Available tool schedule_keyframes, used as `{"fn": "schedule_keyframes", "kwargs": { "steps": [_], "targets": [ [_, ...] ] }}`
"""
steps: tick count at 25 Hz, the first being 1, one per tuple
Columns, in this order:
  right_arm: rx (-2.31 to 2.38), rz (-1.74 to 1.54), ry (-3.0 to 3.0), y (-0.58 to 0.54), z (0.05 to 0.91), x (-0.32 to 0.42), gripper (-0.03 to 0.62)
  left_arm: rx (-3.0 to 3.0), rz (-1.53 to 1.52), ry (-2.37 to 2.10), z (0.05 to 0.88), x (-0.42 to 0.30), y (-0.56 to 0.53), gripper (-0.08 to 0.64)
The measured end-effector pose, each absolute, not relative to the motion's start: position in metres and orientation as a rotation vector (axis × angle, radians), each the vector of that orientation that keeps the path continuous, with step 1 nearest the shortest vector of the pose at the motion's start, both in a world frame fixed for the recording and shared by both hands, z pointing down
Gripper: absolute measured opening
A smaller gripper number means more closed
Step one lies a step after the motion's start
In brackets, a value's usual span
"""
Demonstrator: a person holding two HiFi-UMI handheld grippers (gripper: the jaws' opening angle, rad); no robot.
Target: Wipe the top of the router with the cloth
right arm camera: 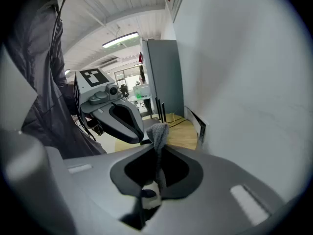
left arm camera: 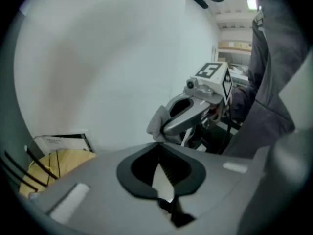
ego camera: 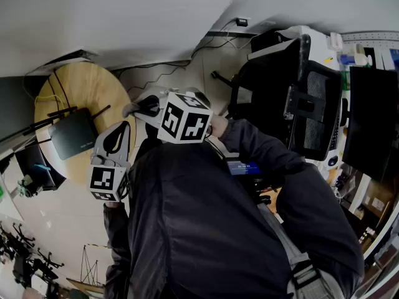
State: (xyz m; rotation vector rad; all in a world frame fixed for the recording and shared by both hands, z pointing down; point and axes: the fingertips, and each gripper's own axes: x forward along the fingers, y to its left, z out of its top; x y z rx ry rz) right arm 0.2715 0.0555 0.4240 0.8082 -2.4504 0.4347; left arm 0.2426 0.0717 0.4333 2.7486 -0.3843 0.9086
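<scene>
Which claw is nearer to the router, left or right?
Left, narrowly. The left claw hangs just off the router in the head view; the right claw, gripping the cloth, sits slightly farther.

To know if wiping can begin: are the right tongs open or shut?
Shut on the cloth: it sticks out, pinched between the closed tips of the right tongs.

One router (ego camera: 73, 133), one cloth (right arm camera: 157, 132), one round table (ego camera: 93, 83), one chair (ego camera: 274, 98), two grippers: left gripper (ego camera: 120, 129), right gripper (ego camera: 142, 106).

A: Was the router (ego camera: 73, 134) clear to reach?
B: Open from the near edge of the table (ego camera: 87, 83). Antennas (ego camera: 62, 115) stuck out along its far side, wall (ego camera: 93, 17) close behind. A chair (ego camera: 274, 98) closed off the right.
</scene>
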Motion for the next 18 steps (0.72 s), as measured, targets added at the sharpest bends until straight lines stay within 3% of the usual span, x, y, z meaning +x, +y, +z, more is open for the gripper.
{"fn": "schedule_keyframes", "kwargs": {
  "steps": [18],
  "targets": [
    [0.312,0.13,-2.539,0.056,0.41,0.173,0.026,2.554,0.827,-0.909,0.43,0.156,0.089,0.0]
  ]
}}
